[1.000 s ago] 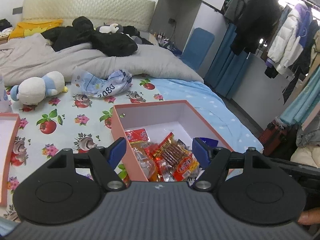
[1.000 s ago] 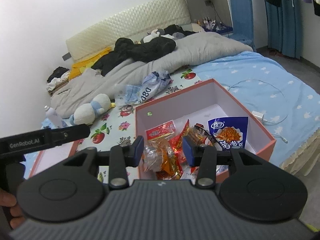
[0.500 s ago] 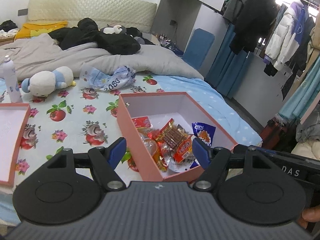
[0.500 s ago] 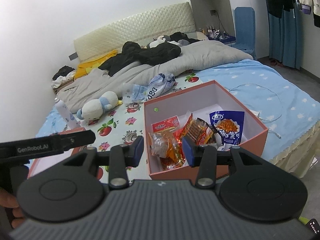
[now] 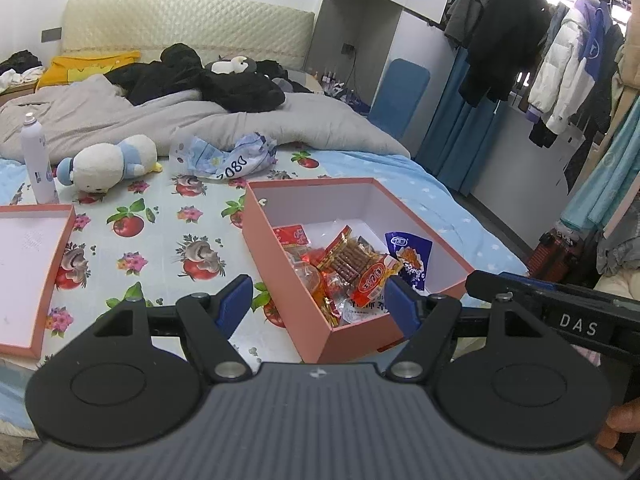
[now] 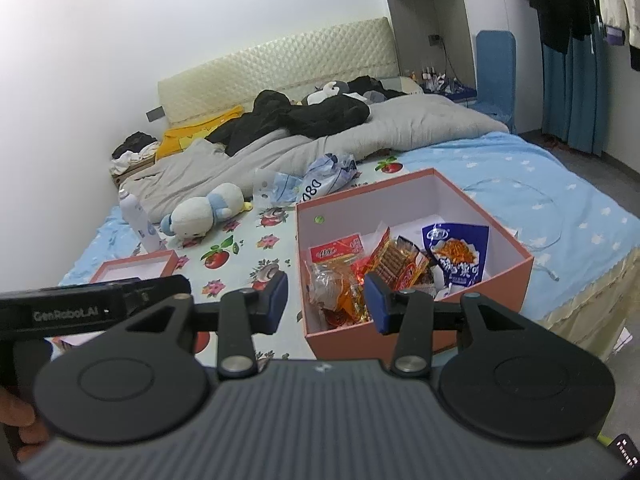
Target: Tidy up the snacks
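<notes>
An open pink box [image 5: 280, 280] [image 6: 504, 276] sits near the foot of the bed. Inside it lie several snack packets: a red and orange pile [image 5: 352, 264] [image 6: 340, 276] and a blue bag [image 5: 410, 258] [image 6: 458, 254]. Its pink lid [image 5: 44, 272] [image 6: 136, 266] lies upturned to the left. My left gripper [image 5: 318, 304] hovers open just short of the box's near corner, nothing between its blue pads. My right gripper [image 6: 326, 300] also stands open, narrower, holding nothing, in front of the box's near left corner.
On the flowered sheet [image 5: 160, 240] lie a plush toy [image 5: 108, 162] [image 6: 204, 210], a white spray bottle [image 5: 38, 160] [image 6: 138, 220] and a crumpled blue bag [image 5: 232, 158] [image 6: 316, 180]. A grey duvet [image 5: 120, 120] with black clothes covers the far bed. Coats [image 5: 516, 28] hang right.
Both grippers have drawn back from the box toward the foot of the bed, so the whole box and the lid now show. The jaws kept their width.
</notes>
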Action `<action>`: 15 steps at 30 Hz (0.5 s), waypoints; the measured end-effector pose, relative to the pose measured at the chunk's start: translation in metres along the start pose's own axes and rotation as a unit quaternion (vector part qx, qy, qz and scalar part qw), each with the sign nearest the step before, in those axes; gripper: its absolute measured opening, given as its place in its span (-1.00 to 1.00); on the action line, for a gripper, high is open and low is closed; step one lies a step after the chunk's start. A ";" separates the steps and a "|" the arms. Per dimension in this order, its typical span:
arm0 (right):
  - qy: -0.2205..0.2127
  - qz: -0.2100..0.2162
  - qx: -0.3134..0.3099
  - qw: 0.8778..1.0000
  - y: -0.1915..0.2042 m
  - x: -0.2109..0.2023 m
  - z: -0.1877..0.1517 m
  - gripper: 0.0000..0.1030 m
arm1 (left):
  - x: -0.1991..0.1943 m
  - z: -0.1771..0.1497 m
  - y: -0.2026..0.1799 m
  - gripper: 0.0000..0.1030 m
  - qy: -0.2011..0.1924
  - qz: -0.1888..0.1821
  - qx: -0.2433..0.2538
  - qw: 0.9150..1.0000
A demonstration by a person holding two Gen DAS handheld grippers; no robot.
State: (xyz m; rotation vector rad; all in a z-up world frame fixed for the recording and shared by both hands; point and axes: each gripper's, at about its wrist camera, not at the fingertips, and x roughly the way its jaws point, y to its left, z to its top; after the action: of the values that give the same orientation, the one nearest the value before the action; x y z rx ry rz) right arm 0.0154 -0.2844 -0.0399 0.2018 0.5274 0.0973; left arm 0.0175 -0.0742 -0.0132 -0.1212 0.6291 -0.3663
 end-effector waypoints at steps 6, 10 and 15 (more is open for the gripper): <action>-0.002 0.001 0.001 1.000 0.000 -0.003 -0.001 -0.11 | -0.006 0.002 0.000 0.49 -0.006 -0.003 0.000 1.000; -0.004 0.004 0.003 1.000 -0.001 -0.007 -0.001 -0.11 | -0.010 0.003 -0.002 0.49 -0.009 -0.005 0.000 1.000; -0.008 0.001 0.000 1.000 -0.002 -0.011 -0.002 -0.11 | -0.012 0.002 -0.009 0.57 -0.010 -0.007 0.012 1.000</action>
State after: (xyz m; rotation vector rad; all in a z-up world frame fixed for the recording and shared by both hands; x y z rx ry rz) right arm 0.0051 -0.2875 -0.0367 0.2018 0.5105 0.0971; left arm 0.0072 -0.0779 -0.0026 -0.1050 0.6045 -0.3854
